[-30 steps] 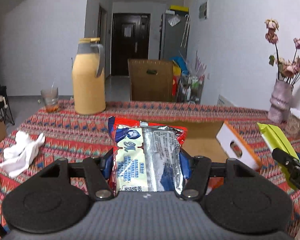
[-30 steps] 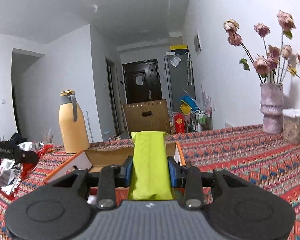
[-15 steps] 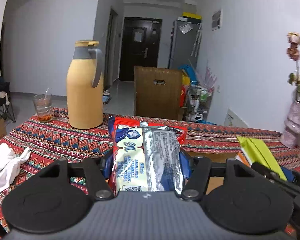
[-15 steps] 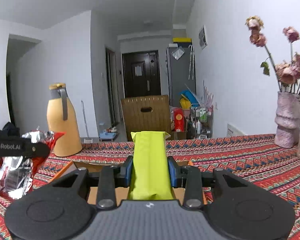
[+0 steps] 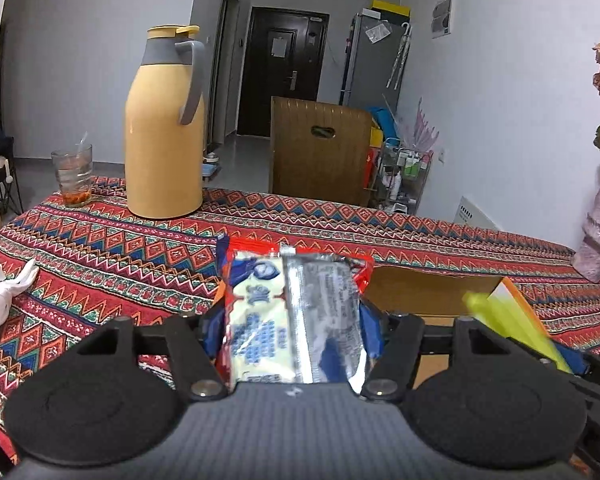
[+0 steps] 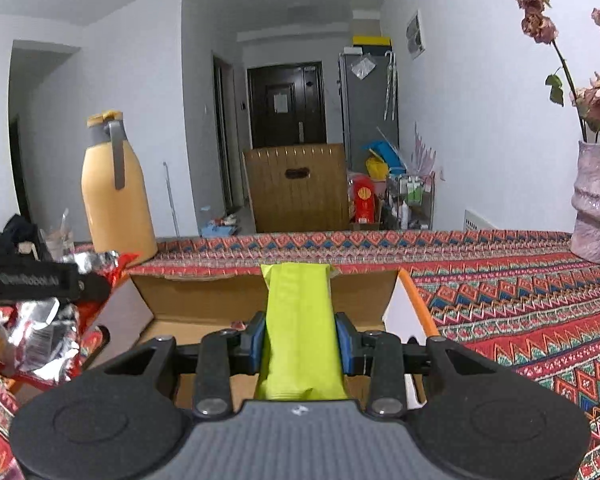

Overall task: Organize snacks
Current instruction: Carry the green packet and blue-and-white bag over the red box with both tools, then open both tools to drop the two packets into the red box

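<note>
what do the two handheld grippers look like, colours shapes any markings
Both look alike: the left gripper and right gripper each have a ribbed dark grey body at the bottom of their own view, two round black discs at the sides, black linkage bars with silver pivot bolts, and blue pads on the fingers. White lettering, blurred, runs along the left gripper's black side.

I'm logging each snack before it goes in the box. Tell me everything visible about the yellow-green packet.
The yellow-green packet is a long, narrow, plain pouch of matte, slightly creased film with crimped ends; no print shows. It lies lengthwise between the blue pads of the right gripper, whose jaws are opening, far end pointing over the open cardboard box. In the left wrist view it appears blurred at the box's right edge.
</note>
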Tool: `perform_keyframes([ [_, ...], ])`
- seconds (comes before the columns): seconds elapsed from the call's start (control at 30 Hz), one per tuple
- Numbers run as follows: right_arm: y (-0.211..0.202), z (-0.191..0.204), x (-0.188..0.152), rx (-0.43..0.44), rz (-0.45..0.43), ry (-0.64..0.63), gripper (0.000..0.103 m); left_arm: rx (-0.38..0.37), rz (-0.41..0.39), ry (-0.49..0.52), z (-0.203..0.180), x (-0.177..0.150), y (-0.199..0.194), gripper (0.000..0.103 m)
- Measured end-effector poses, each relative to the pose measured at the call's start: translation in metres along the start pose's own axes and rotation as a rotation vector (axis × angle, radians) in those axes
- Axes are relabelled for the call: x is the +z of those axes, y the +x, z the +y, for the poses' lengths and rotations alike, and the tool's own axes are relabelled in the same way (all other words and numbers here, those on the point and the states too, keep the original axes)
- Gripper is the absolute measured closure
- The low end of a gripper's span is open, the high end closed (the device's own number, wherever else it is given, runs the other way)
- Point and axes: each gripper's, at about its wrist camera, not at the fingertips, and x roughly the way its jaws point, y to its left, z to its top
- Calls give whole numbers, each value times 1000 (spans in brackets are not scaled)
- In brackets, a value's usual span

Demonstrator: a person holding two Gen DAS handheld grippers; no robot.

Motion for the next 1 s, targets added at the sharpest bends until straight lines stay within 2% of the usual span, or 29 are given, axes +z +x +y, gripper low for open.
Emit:
perform_keyframes([
  [0.03, 0, -1, -1, 0, 4, 4, 66, -11, -11, 1, 0, -1, -3, 22],
  [0.07, -2, -3, -1, 1, 0, 12, 64, -15, -22, 2, -1, 0, -6, 7],
  [0.1, -3, -4, 1, 0, -6, 24, 47, -11, -39, 0, 0, 0, -9, 0],
  [0.13, -5, -5, 2, -4, -17, 34, 18, -2, -63, -4, -1, -1, -15, 0],
  [0.17, -8, -7, 2, -10, -31, 41, 4, -3, -78, -1, -2, -1, -19, 0],
  [0.2, -11, -8, 2, -16, -46, 49, 0, -12, -82, -1, -3, 0, -21, 0],
  [0.53, -22, -10, 7, -12, -71, 51, 0, -7, -110, -10, -4, 5, -35, 0],
  [0.8, -65, -9, 18, -18, -158, 37, 0, -18, -160, 13, -7, 10, -74, 0],
  [1.0, -100, -7, 13, -13, -182, 19, 0, -29, -177, 38, -5, 1, -109, 0],
])
